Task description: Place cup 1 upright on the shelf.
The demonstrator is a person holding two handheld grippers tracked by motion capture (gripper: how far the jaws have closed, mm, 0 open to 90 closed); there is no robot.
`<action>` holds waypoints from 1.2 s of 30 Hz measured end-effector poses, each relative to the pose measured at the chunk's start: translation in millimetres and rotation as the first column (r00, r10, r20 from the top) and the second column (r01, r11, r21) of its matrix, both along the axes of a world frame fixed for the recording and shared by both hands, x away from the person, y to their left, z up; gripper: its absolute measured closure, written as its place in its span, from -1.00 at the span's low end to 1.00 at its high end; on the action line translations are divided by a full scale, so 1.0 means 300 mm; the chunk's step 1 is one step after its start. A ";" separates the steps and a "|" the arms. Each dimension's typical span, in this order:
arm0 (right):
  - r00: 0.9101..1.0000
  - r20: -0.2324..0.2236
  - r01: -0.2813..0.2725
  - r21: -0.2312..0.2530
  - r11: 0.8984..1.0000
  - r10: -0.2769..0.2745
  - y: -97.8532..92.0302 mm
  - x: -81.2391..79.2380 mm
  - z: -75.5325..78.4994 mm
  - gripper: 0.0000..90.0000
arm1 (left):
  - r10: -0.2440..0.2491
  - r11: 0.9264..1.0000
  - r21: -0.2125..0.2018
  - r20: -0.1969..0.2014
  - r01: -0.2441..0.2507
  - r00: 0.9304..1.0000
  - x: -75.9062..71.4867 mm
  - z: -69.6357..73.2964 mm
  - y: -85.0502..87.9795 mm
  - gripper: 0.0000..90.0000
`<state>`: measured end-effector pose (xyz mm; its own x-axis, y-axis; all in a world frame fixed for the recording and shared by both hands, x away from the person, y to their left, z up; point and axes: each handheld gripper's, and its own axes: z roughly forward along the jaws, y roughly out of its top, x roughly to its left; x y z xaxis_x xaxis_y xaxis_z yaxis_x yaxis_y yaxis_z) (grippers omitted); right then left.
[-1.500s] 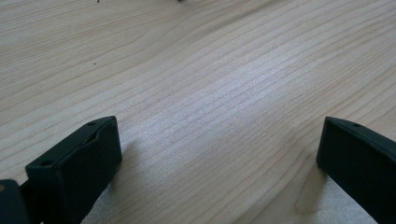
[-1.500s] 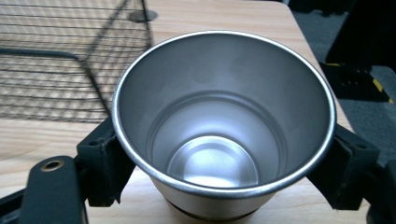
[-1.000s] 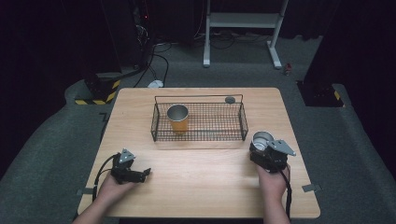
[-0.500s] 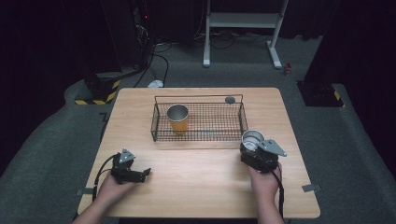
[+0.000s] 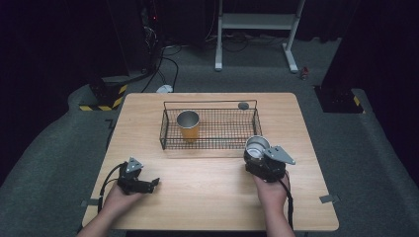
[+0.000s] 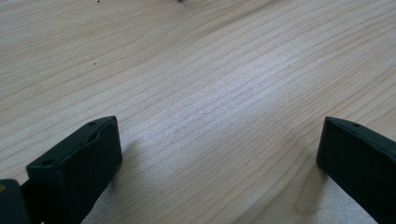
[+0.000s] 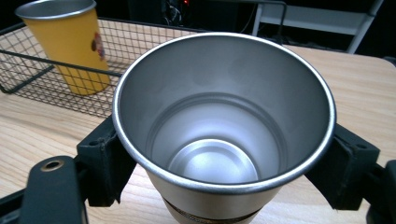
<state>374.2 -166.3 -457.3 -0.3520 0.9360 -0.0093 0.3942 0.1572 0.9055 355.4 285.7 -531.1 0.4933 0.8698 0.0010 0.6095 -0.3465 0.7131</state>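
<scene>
The high view is looking forward and down over the whole table [image 5: 207,197]. The left gripper view is skimming bare tabletop up close. The right gripper view is sharing the wire basket [image 7: 42,60] and yellow cup [image 7: 70,44] with the high view.

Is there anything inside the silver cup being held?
No, the silver cup gripped by the right gripper shows only its bare shiny bottom.

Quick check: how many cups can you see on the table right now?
2. A yellow cup stands upright in the left end of the wire basket. A silver cup is clamped in the right tool, just outside the basket's right front corner.
</scene>
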 end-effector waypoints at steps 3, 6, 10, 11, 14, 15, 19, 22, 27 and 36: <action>1.000 0.009 -0.013 0.006 1.000 0.013 0.012 -0.003 0.010 -0.59 | 0.000 1.000 0.001 0.000 0.000 1.000 0.000 0.000 0.000 -0.99; 1.000 0.014 -0.017 0.010 1.000 0.017 0.024 -0.006 0.025 -0.59 | 0.003 1.000 0.001 0.002 -0.003 1.000 -0.001 0.000 0.000 -0.99; 1.000 0.020 -0.019 0.017 1.000 0.019 0.031 -0.002 0.047 -0.59 | 0.002 1.000 0.008 0.005 -0.002 1.000 -0.001 0.001 0.003 -0.99; 1.000 0.018 -0.021 0.017 1.000 0.021 0.033 -0.002 0.052 -0.59 | 0.002 1.000 0.008 0.005 -0.002 1.000 -0.001 0.001 0.003 -0.99; 0.999 0.028 -0.029 0.022 0.999 0.029 0.040 0.003 0.070 -0.59 | 0.005 1.000 0.005 0.004 -0.005 1.000 -0.002 0.000 0.002 -0.99; 0.999 0.030 -0.032 0.023 0.999 0.031 0.044 0.005 0.074 -0.59 | 0.006 1.000 0.003 0.003 -0.006 1.000 -0.002 0.000 0.002 -0.99; 0.998 0.045 -0.041 0.023 0.999 0.040 0.056 0.008 0.092 -0.59 | 0.003 1.000 0.009 0.005 -0.003 1.000 -0.001 0.001 0.003 -0.99; 0.998 0.051 -0.042 0.024 0.999 0.041 0.059 0.012 0.104 -0.59 | 0.003 1.000 0.010 0.005 -0.003 1.000 -0.001 0.001 0.003 -0.99; 0.997 0.062 -0.040 0.026 0.999 0.038 0.063 0.023 0.120 -0.59 | 0.004 1.000 0.007 0.004 -0.004 1.000 -0.001 0.000 0.002 -0.99; 0.997 0.073 -0.033 0.022 0.999 0.032 0.075 0.041 0.151 -0.59 | 0.005 1.000 0.003 0.000 -0.005 1.000 -0.001 0.000 0.002 -0.99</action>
<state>386.5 -143.9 -411.9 -0.3814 0.9243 -0.0139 0.3227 0.1472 0.9350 355.0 286.2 -531.1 0.4891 0.8722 0.0031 0.6113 -0.3454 0.7121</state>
